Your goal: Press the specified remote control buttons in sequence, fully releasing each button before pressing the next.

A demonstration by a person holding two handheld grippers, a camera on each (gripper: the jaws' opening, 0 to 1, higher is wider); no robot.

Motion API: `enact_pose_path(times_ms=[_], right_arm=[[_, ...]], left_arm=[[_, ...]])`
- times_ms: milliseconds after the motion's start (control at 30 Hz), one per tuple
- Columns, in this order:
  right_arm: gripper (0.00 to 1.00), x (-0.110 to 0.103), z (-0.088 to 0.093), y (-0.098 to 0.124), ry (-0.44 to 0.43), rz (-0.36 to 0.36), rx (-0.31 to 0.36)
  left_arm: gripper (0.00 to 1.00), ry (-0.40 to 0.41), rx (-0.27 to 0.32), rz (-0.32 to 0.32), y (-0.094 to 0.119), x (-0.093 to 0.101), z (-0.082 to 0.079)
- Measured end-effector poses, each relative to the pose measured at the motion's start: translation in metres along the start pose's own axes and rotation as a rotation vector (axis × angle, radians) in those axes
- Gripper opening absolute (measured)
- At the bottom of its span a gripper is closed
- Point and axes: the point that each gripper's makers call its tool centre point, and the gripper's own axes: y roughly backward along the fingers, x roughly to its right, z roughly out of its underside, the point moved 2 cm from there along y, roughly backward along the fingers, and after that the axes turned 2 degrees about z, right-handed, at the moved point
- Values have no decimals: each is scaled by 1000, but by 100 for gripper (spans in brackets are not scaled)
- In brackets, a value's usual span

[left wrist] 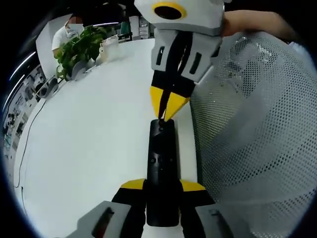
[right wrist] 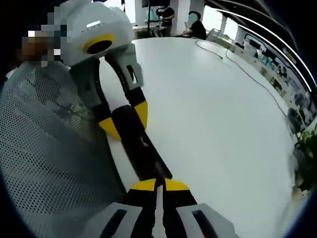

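Note:
A slim black remote control (left wrist: pixel 162 153) lies lengthwise over the white table (left wrist: pixel 89 139), close to its edge. My left gripper (left wrist: pixel 162 186) is shut on the remote's near end, one yellow-tipped jaw on each side. My right gripper (left wrist: pixel 167 106) comes down from above with its jaws shut, and its yellow point rests on the remote's far end near the top buttons. In the right gripper view, my right gripper (right wrist: pixel 158 187) is shut right over the remote (right wrist: pixel 146 153). Further up that view, the left gripper (right wrist: pixel 125 119) clamps the remote's other end.
A person's white mesh garment (left wrist: pixel 257 129) hangs close beside the table edge and the remote. A potted green plant (left wrist: pixel 79 47) stands at the table's far side. A thin cable (right wrist: pixel 247 64) runs across the table (right wrist: pixel 213 124). People sit far off (right wrist: pixel 195 25).

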Motion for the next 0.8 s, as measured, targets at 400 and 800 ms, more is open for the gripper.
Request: enact_pose_path(times_ms=[400,800], right_arm=[[0,1,-1,-2,8,1,3],[0,-1,-2,-4,156,34,-43]], left_arm=[[25,0,-5,0,0,0,0],[25,5,-4,-1,0,0,0]])
